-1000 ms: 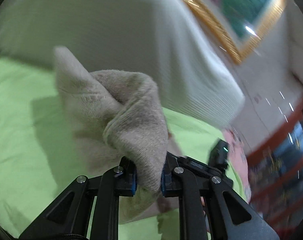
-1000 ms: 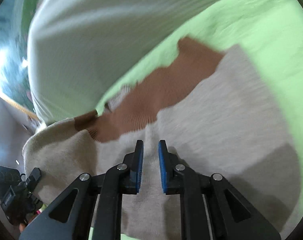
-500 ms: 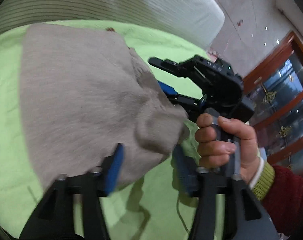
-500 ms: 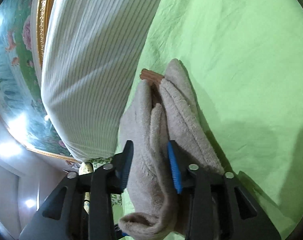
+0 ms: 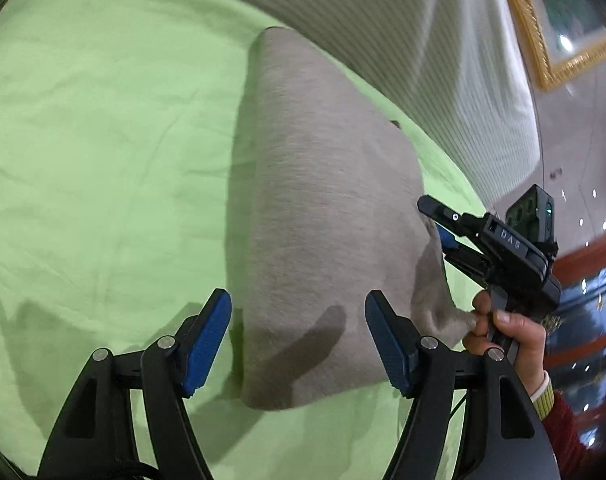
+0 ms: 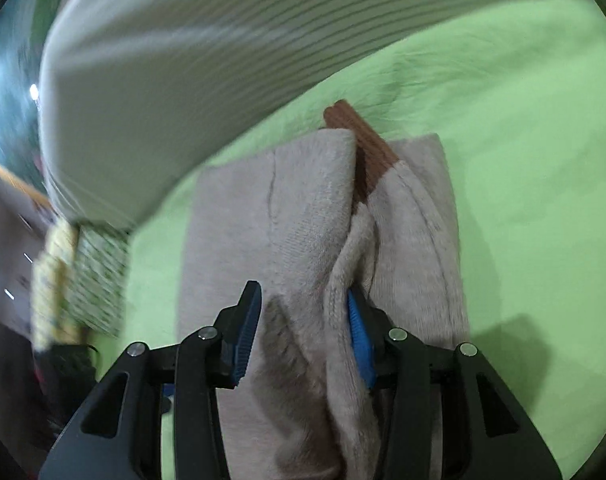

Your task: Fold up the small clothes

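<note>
A beige knit garment (image 5: pixel 323 216) lies folded on the green sheet (image 5: pixel 103 160). My left gripper (image 5: pixel 297 340) is open just above its near edge, holding nothing. The right gripper (image 5: pixel 443 228) shows at the garment's right edge, held by a hand (image 5: pixel 511 332). In the right wrist view the garment (image 6: pixel 303 240) lies in several folds with a brown ribbed cuff (image 6: pixel 363 140) at its far end. My right gripper (image 6: pixel 303 332) is open, its fingers astride a fold of the cloth.
A large white ribbed pillow (image 5: pixel 383 20) lies along the far side of the bed and also shows in the right wrist view (image 6: pixel 223 40). A gold-framed picture (image 5: pixel 559 32) hangs behind. A patterned cloth (image 6: pixel 83 276) lies at the left.
My left gripper let go of the garment and opened wide. The garment went from bunched and lifted to lying folded on the sheet. My right gripper opened wider over the folds.
</note>
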`<state>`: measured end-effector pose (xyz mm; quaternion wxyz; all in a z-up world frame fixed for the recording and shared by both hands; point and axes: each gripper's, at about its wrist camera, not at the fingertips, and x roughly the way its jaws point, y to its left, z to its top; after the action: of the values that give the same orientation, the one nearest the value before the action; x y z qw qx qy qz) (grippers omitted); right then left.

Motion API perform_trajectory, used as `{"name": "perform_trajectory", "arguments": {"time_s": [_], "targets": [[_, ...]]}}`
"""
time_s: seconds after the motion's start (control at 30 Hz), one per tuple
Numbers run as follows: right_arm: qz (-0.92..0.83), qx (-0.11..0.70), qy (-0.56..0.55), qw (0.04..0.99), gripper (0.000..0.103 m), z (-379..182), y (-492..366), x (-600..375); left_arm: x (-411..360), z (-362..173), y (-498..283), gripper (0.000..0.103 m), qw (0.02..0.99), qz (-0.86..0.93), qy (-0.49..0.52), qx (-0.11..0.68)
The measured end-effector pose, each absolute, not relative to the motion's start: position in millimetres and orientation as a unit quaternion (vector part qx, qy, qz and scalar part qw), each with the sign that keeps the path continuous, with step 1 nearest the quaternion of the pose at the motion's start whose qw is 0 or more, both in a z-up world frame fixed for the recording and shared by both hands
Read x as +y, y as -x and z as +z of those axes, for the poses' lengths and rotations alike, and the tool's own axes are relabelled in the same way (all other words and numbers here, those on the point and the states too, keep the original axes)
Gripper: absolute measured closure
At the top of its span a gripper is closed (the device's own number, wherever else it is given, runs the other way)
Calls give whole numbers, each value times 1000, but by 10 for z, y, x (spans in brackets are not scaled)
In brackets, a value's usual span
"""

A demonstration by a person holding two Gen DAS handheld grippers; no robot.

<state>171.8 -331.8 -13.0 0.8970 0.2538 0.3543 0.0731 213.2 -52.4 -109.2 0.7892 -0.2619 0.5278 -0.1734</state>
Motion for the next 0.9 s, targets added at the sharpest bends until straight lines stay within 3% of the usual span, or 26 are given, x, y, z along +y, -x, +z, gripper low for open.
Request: {"name": "perform_trajectory", "arguments": {"time_s": [0.27,0.33,0.37,0.67,0.83,0.9], "targets": [[49,363,-263,893,59,-150,-1821,-3316,-742,-1305,-2119,31,763,-176,281,555],[52,365,-235,899,71,-123,-1827,-3251,-805,-1312,-2121,31,763,-175,277,557],[55,363,-232,901,89,-98,-1805,-3250,-801,-1327,-2182,30,764,-172,275,558],[90,246,-263,929,90,407,-1304,-3475,-1009,-1116,-2251,29,776,-175,246,554],[41,311,-289,904,89,-30,-1475,-3771,-1225,-1139,-2280,29,782,-173,190,569],[32,326,-299,896,78,-179,-1508,-3845,-1300,-1145,-2265,29,783,-174,166,573]]}}
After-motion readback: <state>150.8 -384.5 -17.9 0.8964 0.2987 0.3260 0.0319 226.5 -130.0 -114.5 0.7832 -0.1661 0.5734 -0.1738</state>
